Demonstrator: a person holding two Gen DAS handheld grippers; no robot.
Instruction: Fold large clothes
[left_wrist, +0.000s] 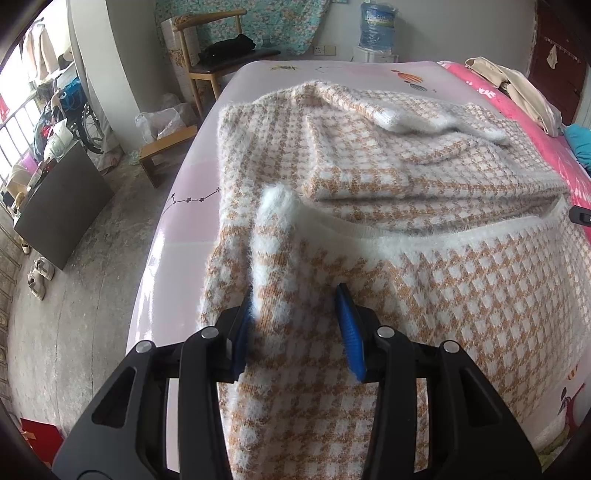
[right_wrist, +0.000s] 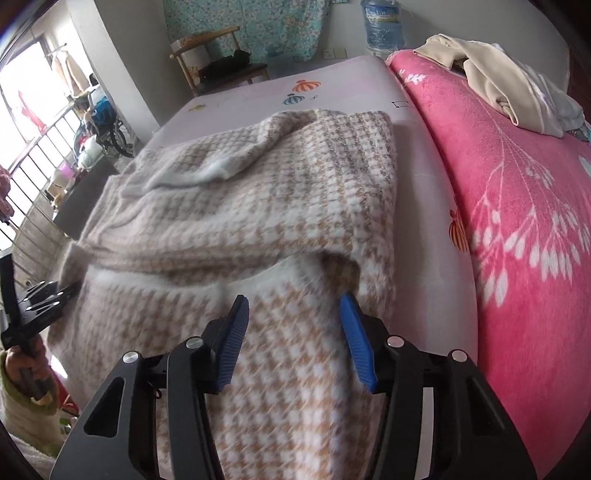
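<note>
A bedroom: pale pink bed (left_wrist: 192, 206) with a hot-pink blanket (right_wrist: 517, 258) at the frame's right and a wooden chair (left_wrist: 207, 48) upper left. The fuzzy houndstooth sweater (left_wrist: 369, 177) lies mid-bed, partly folded, near hem lifted toward me. My left claw (left_wrist: 295, 317) pinches a raised fold of it; my right claw (right_wrist: 295, 332) straddles the hem, but blur hides whether its pads bite. If the right slips, I judge the fold would drag crooked.
</note>
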